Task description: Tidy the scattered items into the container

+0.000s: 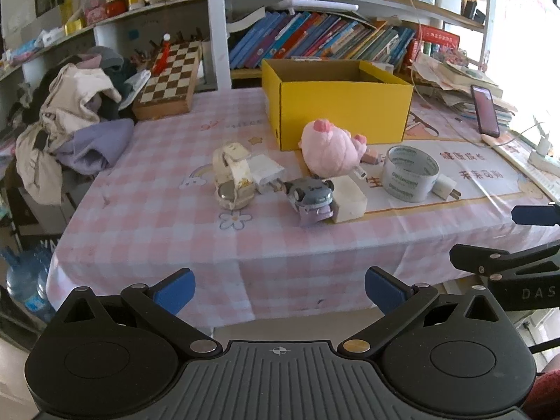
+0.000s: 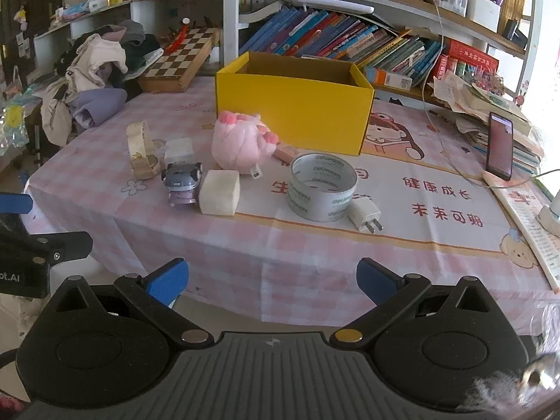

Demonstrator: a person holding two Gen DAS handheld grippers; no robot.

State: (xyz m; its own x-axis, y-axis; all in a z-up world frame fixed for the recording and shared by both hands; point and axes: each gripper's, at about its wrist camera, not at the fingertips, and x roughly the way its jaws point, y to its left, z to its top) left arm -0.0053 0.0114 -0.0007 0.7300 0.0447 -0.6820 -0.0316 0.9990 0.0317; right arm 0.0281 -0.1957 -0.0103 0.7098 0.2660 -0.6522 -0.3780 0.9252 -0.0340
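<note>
**Both claws wide open short of the table edge**

The left gripper (image 1: pixel 280 290) and right gripper (image 2: pixel 272 281) hold nothing, fingers spread wide, short of the near edge of the pink checked tablecloth (image 2: pixel 315 262). At 12 o'clock stands the open yellow cardboard box (image 2: pixel 294 105); its floor is hidden. In front of it cluster a pink plush toy (image 2: pixel 238 143), clear tape roll (image 2: pixel 323 189), white plug charger (image 2: pixel 365 215), cream block (image 2: pixel 220 192), grey toy car (image 2: pixel 182 182) and cream watch (image 1: pixel 232 178). Bare cloth lies between the items and the near edge.
</note>
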